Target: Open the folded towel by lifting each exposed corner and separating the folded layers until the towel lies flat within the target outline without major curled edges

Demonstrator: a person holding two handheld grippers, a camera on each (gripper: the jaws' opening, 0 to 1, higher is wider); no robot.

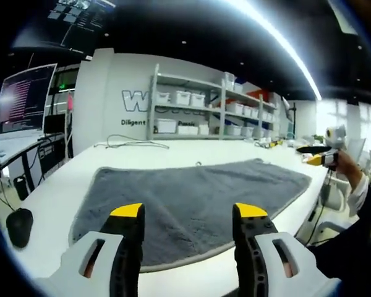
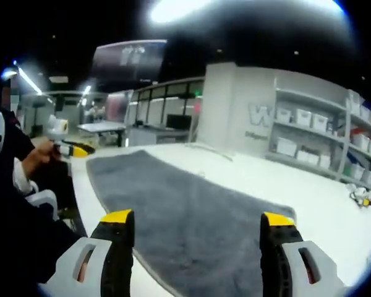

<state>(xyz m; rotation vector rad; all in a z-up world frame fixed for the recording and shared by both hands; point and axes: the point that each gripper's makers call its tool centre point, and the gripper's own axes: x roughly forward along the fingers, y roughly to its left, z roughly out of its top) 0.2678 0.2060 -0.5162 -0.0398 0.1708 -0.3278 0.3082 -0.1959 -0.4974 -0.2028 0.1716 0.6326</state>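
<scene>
A grey towel with a pale hem lies spread out across the white table; its surface looks flat, with no lifted corner that I can see. In the left gripper view my left gripper hovers over the towel's near edge, jaws wide apart, nothing between them. A hand holds my right gripper off the towel's far right end. In the right gripper view the towel runs lengthwise away from me. My right gripper stands open above its near end, and the left gripper is held beyond the far left corner.
A monitor and a black mouse are at the table's left. Cables lie behind the towel. Shelving with white bins lines the back wall. Small items sit on the table at the far right.
</scene>
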